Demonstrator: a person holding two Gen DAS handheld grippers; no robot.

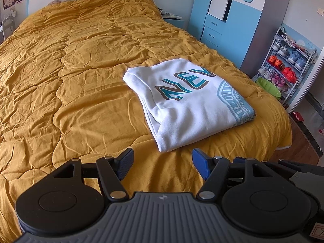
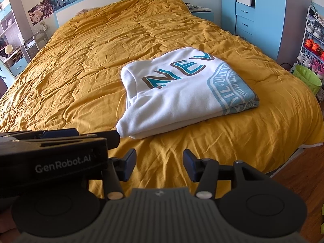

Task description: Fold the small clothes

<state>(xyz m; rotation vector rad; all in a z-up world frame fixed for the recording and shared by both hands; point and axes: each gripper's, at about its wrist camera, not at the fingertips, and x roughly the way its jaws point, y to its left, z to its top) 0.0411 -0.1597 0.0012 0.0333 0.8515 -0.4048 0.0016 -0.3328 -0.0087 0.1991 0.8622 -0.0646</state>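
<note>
A white sweatshirt (image 1: 188, 101) with teal "NEV" lettering and a blue round stamp lies folded into a neat rectangle on the mustard quilt, near the bed's foot and right side. It also shows in the right wrist view (image 2: 182, 95). My left gripper (image 1: 163, 162) is open and empty, held just short of the sweatshirt's near corner. My right gripper (image 2: 160, 164) is open and empty, a little in front of the sweatshirt. The left gripper's body (image 2: 56, 151) shows at the left of the right wrist view, close beside the right one.
The mustard quilt (image 1: 70, 70) covers the whole bed. A blue wardrobe (image 1: 226, 16) and a shoe rack (image 1: 287, 66) stand to the right, with a green basin (image 2: 307, 79) on the wooden floor (image 2: 299, 172).
</note>
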